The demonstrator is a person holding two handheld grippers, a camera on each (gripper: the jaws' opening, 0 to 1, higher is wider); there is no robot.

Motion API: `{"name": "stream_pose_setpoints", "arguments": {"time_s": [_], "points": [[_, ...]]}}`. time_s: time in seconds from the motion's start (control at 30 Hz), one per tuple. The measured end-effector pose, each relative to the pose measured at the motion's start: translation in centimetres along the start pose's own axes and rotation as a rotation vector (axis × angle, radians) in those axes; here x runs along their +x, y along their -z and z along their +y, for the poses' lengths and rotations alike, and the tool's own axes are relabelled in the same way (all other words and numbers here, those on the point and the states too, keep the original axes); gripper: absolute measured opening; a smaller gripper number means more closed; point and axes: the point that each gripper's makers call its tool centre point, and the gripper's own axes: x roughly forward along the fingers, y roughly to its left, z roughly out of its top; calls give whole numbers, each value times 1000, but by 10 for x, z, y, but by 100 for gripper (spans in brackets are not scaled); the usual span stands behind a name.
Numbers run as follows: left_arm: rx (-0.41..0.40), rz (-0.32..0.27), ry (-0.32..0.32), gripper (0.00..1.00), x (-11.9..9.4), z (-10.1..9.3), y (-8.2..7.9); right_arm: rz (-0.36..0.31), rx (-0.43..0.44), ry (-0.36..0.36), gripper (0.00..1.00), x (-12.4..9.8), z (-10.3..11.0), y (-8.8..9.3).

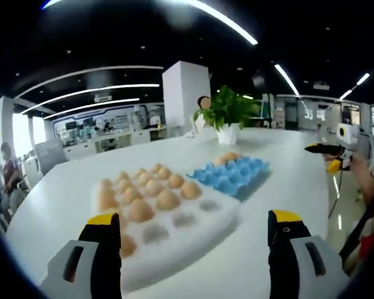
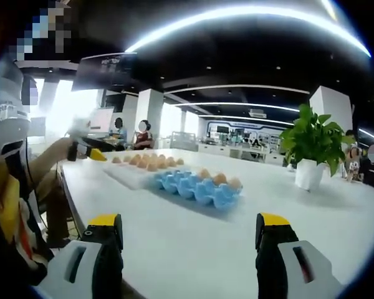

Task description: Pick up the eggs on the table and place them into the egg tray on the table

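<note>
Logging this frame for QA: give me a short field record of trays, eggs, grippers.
white tray: holds most eggs, near cells empty
blue egg tray: beside white tray, few eggs at one end
left gripper: open, holding nothing, facing white tray
right gripper: open, holding nothing, facing blue tray
plant: white pot, beyond trays

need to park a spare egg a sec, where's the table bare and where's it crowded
Bare: the white table between the right gripper's jaws and the blue egg tray, and the stretch between that tray and the potted plant. Crowded: the white foam tray, mostly filled with eggs, lying right beside the blue tray.
</note>
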Motion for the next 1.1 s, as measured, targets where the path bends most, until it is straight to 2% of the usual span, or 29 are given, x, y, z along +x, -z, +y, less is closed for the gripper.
{"name": "stream_pose_setpoints", "arguments": {"time_s": [0.13,0.43,0.7,0.9,1.1], "points": [[-8,-41,-46,100,-14,1,-3,-4,1,-1,92,1,1,-1],[-73,-71,-98,100,-34,1,8,-1,11,-17,92,6,6,1],[-122,-66,-100,100,-42,0,24,-9,13,-25,92,6,7,0],[-169,-84,-114,100,-49,5,27,-6,14,-23,92,5,8,2],[-181,-101,-143,100,-54,14,24,-4,24,-8,92,2,4,5]]}}
